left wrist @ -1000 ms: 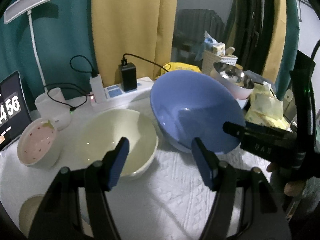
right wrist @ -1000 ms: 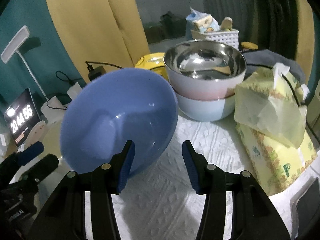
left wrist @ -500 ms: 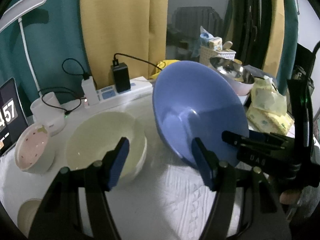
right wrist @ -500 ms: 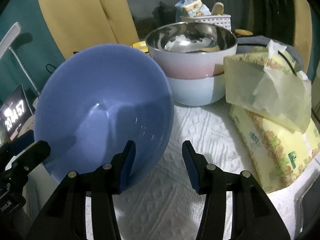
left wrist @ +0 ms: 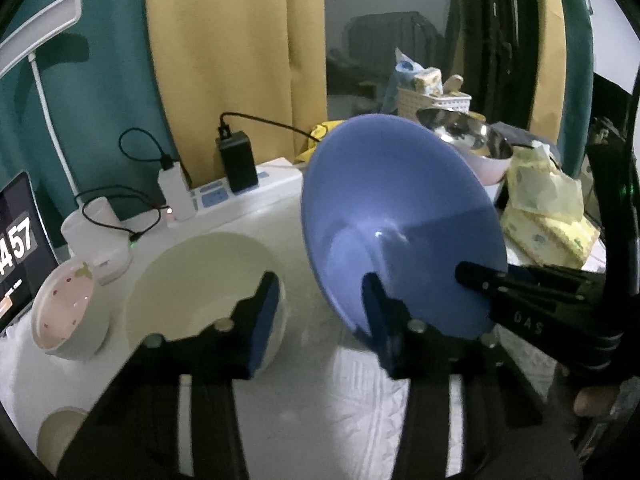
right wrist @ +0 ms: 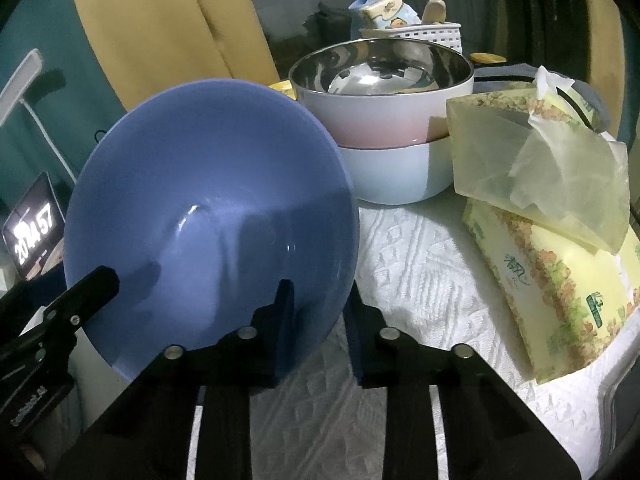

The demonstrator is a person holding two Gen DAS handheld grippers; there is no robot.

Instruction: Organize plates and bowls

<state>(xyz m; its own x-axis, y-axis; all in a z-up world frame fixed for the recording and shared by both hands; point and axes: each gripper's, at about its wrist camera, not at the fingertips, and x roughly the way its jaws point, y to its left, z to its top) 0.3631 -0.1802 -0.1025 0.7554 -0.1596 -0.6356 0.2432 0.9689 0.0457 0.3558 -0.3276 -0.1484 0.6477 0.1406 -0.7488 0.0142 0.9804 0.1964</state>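
Blue bowl point(right wrist: 208, 216) tipped steeply, glossy, empty; right tongs point(right wrist: 320, 300) clamped on rim; left tongs point(left wrist: 320, 300) apart.

A domestic room, apparently a living or sleeping space used for everyday storage. A small table point(right wrist: 420, 264) under a white textured cloth carries household crockery: a cream bowl point(left wrist: 200, 280) at 9 o'clock in the left wrist view and stacked steel-lined bowls point(right wrist: 384, 120) at 12 o'clock in the right wrist view. Yellow and teal curtains point(left wrist: 240, 60) hang behind. A power strip point(left wrist: 248, 192) with chargers, a white desk lamp point(left wrist: 40, 56) at 10 o'clock and a screen showing a clock point(left wrist: 16, 248) at 9 o'clock stand along the table's far edge. Packs of tissues point(right wrist: 560, 280) lie at 3 o'clock, with a white basket point(right wrist: 420, 32) of small items behind the bowls.
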